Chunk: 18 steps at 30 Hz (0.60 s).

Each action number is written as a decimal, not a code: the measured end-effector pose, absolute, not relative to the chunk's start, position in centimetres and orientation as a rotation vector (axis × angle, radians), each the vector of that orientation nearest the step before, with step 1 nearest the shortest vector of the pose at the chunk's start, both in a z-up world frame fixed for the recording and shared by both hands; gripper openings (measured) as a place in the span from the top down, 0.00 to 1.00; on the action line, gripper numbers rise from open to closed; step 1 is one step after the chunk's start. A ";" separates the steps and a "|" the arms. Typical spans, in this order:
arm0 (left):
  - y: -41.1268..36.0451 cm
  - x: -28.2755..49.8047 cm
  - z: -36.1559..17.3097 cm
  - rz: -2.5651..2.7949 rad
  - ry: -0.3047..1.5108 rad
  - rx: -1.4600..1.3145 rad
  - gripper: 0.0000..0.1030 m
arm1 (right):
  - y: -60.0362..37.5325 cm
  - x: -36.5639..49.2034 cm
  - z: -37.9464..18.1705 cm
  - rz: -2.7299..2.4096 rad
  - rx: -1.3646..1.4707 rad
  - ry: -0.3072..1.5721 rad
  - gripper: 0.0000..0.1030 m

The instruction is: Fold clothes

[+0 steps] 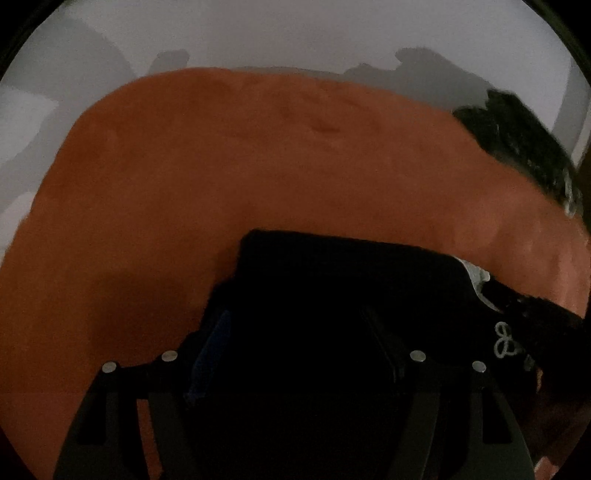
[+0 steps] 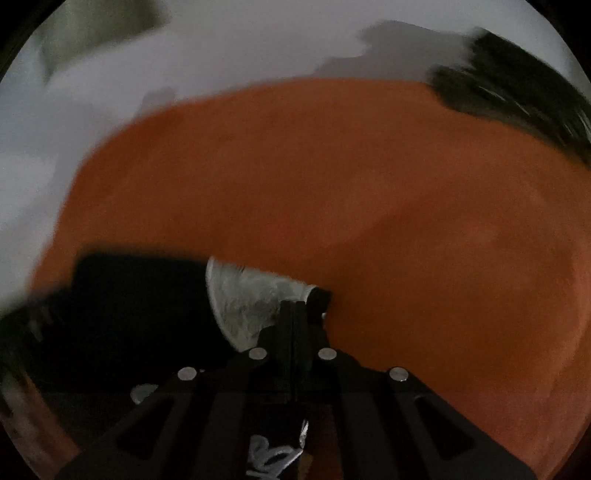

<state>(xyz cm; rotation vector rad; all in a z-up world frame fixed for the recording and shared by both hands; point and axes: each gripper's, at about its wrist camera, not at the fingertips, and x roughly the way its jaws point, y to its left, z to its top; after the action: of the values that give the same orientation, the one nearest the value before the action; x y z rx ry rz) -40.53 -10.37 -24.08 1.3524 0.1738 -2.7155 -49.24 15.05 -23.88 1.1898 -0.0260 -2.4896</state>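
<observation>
Both of my grippers point steeply down at the orange blanket (image 1: pixel 258 166) that covers the surface; I take the black garment (image 1: pixel 351 280) lying on it as my landmark.

Left gripper (image 1: pixel 295 332): jaws stand wide apart, one finger (image 1: pixel 210 347) at the garment's left edge, the other lost in the dark fabric. The garment fills the gap between them. The picture is too dark to tell whether the pads press on it.

Right gripper (image 2: pixel 293 317): jaws closed tight, the two fingers meeting in one line. Cloth with white lettering (image 2: pixel 273 458) shows below the fingers, close to the camera, and a dark bit of fabric sits at the tips. I appear to be pinching the garment's edge there, though blur leaves the exact contact unclear.

Garment position: on the blanket, near its front edge, directly under both grippers. A pale grey lining (image 2: pixel 251 302) shows at its right end.

Left view only: the garment's flat, straight far edge; a small white looped print (image 1: pixel 504 345) on its right side; my left fingers.

Right view only: the broad fan of grey lining just left of my closed fingertips; the lettered cloth beneath them.

Both views: a second dark garment (image 2: pixel 517 96) lies well beyond the black garment, at the blanket's far right edge. Pale wall (image 1: pixel 295 33) behind the blanket.
</observation>
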 end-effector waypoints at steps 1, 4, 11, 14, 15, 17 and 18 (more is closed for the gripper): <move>-11.1 -39.8 -23.4 -2.729 0.176 1.340 0.30 | 15.7 -49.1 -23.0 -2.482 1.186 -0.070 1.00; -13.9 -38.2 -21.9 -2.736 0.232 1.333 0.30 | 19.1 -47.2 -19.4 -2.484 1.095 -0.247 0.99; -20.5 -38.1 -22.2 -2.712 0.429 1.544 0.25 | 23.9 -42.0 -18.9 -2.279 1.244 -0.417 0.39; -20.1 -39.2 -23.0 -2.719 0.397 1.632 0.25 | 24.2 -42.4 -21.0 -2.174 1.315 -0.503 0.10; -19.8 -39.9 -23.5 -2.719 0.409 1.681 0.25 | 24.1 -43.0 -21.6 -2.150 1.336 -0.515 0.07; -19.3 -41.1 -24.3 -2.713 0.407 1.782 0.25 | 23.7 -44.9 -22.2 -2.129 1.362 -0.552 0.07; -19.1 -41.8 -24.8 -2.713 0.413 1.833 0.25 | 23.5 -45.7 -22.3 -2.110 1.358 -0.580 0.07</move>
<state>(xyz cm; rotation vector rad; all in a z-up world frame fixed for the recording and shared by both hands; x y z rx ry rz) -41.77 -19.13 -24.79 1.8326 0.4125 -2.7128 -45.65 23.48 -22.30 1.3585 -0.5798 -2.1102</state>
